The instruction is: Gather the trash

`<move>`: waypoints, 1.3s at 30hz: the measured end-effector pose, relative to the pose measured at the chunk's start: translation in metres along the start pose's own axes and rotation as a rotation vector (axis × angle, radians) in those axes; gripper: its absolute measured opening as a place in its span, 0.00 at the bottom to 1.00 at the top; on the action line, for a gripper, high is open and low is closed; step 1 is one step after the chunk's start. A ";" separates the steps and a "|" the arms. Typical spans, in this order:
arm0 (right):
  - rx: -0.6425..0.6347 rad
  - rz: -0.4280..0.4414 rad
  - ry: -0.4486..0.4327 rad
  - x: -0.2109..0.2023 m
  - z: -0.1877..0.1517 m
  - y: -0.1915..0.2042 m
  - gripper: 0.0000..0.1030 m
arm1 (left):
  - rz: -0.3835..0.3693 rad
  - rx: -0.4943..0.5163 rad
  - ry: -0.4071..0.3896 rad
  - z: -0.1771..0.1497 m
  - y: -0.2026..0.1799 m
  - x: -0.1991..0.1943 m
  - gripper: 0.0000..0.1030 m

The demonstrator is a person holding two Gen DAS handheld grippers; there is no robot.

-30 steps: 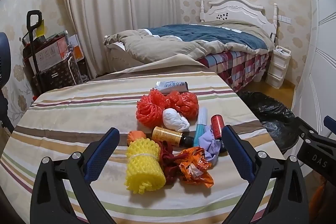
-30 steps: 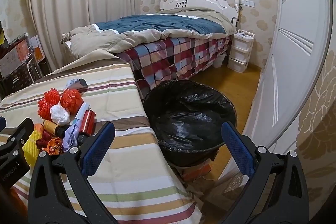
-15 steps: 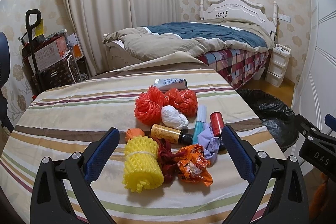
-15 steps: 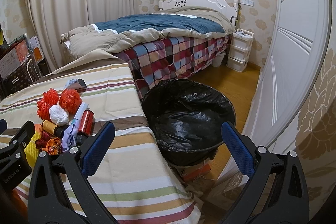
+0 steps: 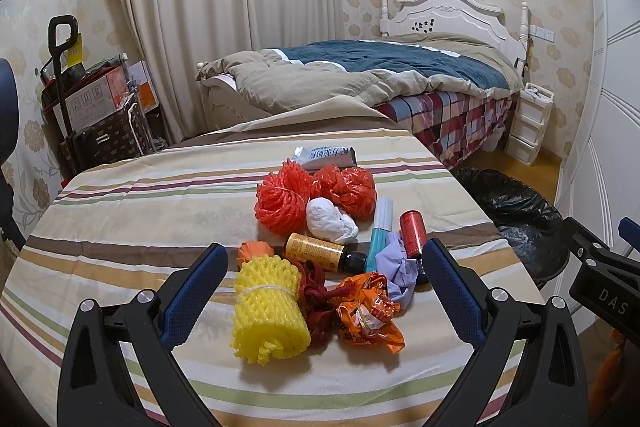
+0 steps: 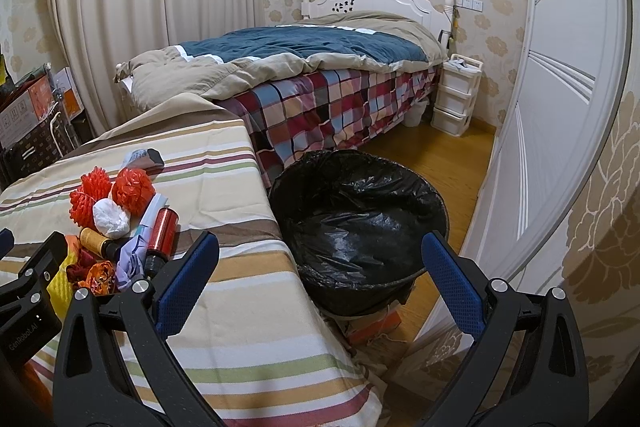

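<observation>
Bare tablecloth (image 5: 132, 211) left of trash pile (image 5: 320, 251)

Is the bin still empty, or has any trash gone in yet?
Empty as far as visible: the black-lined bin shows only liner; the far bottom is hidden.

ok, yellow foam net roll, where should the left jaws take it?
Across the middle of the yellow foam roll, near its string tie. It lies lengthwise pointing away from the open left gripper, so come straight down from above, jaws on its long sides. The right side crowds the dark red rag.
</observation>
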State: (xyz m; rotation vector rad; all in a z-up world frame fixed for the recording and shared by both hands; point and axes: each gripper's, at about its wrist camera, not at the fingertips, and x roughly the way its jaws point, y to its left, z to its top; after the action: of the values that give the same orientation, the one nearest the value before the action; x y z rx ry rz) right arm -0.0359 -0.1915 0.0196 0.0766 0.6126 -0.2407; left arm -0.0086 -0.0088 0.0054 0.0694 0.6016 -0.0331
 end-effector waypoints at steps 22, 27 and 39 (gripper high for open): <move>-0.001 -0.002 0.002 0.002 -0.002 -0.001 0.96 | 0.001 0.000 0.003 -0.002 -0.001 0.003 0.94; -0.002 -0.001 0.003 0.002 -0.002 0.000 0.96 | 0.000 -0.001 0.003 -0.001 0.000 0.003 0.94; -0.003 -0.003 0.004 0.002 -0.002 0.000 0.96 | 0.001 -0.001 0.005 -0.001 -0.001 0.004 0.94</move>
State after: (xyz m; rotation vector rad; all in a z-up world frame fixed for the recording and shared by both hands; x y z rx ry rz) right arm -0.0354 -0.1912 0.0162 0.0730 0.6175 -0.2424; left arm -0.0064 -0.0096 0.0022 0.0689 0.6069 -0.0318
